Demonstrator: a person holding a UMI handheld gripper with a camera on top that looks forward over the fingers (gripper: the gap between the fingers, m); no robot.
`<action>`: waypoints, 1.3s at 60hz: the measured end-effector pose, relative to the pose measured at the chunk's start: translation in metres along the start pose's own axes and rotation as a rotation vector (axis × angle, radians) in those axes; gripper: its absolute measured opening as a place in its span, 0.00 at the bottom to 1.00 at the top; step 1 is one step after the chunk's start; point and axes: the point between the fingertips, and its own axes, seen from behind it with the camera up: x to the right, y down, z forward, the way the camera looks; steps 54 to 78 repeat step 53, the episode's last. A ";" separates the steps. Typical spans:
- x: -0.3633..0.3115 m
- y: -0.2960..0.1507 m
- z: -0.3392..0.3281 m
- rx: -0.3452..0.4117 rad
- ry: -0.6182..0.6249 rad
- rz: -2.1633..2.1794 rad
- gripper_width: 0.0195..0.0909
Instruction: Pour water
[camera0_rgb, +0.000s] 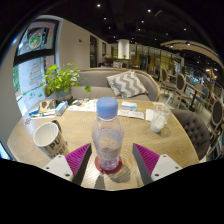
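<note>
we look along the gripper (108, 160) over a pale wooden table (85, 128). a clear plastic bottle (107, 135) with a blue cap (107, 103) stands upright on the table between the two fingers. its foot sits level with the magenta pads (80, 158), one on each side. the pads look close against the bottle's lower part, but we cannot tell whether both press on it or whether a thin gap is left, so we cannot say if the claw holds it or only stands about it. the bottle bears a label with a red band low down.

left of the bottle, near the left finger, stands a white paper cup (47, 137) with dark print on its side, open mouth up, apart from the bottle. farther back on the left a green plant (61, 78) sits in a pot. beyond the bottle, at mid table, lies a small blue and white box (128, 105). to the right of that stands a clear glass (158, 119), well apart from the bottle.

behind the table runs a grey sofa (100, 82) with a zigzag cushion (127, 83). a dark chair (190, 127) stands at the table's right end. on the left wall hang posters (35, 40). more chairs and tables show farther back on the right, too small for us to tell more.
</note>
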 end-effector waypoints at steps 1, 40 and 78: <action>0.001 0.000 -0.006 -0.008 0.007 -0.001 0.90; -0.041 -0.021 -0.202 -0.120 0.072 0.010 0.92; -0.031 -0.021 -0.208 -0.116 0.098 -0.024 0.92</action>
